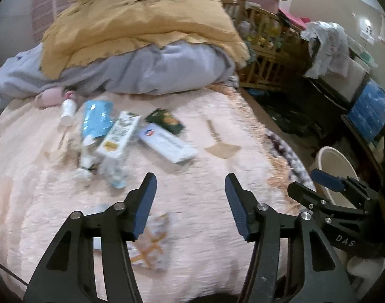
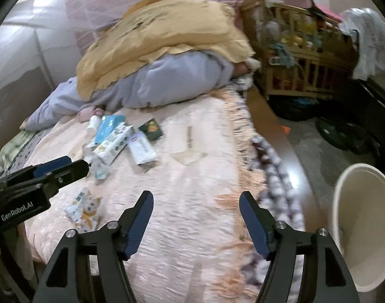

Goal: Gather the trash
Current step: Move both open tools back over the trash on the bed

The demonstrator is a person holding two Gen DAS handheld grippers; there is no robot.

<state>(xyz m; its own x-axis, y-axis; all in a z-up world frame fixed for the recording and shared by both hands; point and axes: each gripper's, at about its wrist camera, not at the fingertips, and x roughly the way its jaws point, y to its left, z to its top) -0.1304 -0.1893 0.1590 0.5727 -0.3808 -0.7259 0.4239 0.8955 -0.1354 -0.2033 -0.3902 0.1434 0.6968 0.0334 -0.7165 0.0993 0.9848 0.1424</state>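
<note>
Trash lies in a heap on the pink bedspread: a small white bottle, a blue packet, a white and green carton, a long white box and a dark green packet. A crumpled wrapper with an orange print lies just under my left gripper, which is open and empty. My right gripper hovers open and empty over the bed's near right part. A white bin stands on the floor to its right.
A yellow blanket over a grey quilt piles up at the bed's far end. A flat tan paper shape lies near the fringed edge. A wooden crib and dark clutter fill the floor at right.
</note>
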